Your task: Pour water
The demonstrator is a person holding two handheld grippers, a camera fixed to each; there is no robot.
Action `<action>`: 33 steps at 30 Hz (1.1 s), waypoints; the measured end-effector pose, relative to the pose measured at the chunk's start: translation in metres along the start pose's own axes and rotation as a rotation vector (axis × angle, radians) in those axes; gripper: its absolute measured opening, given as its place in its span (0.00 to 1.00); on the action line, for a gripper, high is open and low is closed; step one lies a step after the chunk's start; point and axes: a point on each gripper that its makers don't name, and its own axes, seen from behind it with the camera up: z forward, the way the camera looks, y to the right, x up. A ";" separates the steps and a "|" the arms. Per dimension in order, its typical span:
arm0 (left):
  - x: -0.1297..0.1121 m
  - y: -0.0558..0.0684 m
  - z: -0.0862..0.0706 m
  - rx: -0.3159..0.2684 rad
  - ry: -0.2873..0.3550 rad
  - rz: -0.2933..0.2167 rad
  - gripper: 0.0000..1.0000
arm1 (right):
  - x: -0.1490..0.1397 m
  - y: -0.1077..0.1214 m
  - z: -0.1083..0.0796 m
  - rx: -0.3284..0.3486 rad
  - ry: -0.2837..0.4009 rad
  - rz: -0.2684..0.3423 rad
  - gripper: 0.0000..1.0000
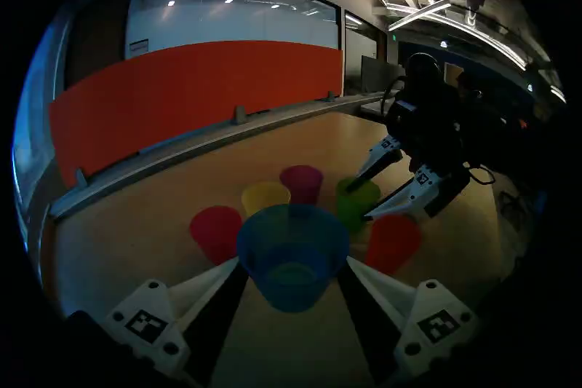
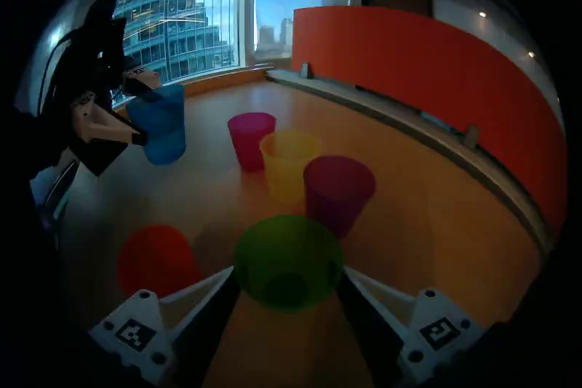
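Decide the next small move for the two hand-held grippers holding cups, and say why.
Probably bring the blue cup, clamped in the left hand-held gripper, across until it is above the green cup held by the right hand-held gripper. Both cups are upright and well apart, so tilting now would likely miss.

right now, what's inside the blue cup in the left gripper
The blue cup opens toward the camera: its inner wall and a greenish base show, with no object inside. Whether it holds water cannot be told.
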 end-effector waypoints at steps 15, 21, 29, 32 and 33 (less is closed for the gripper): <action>0.009 -0.008 -0.008 0.030 0.036 -0.028 0.82 | 0.019 0.004 -0.032 -0.041 0.065 0.018 0.90; 0.016 -0.011 -0.014 0.050 0.063 -0.027 0.82 | 0.039 0.001 -0.053 -0.050 0.119 0.032 0.90; 0.043 -0.015 -0.030 0.081 0.153 -0.033 0.82 | 0.060 -0.003 -0.080 -0.064 0.191 0.036 0.89; 0.053 -0.016 -0.037 0.088 0.190 -0.039 0.82 | 0.068 -0.005 -0.088 -0.070 0.217 0.032 0.89; 0.057 -0.016 -0.039 0.090 0.202 -0.040 0.82 | 0.071 -0.006 -0.090 -0.072 0.225 0.031 0.89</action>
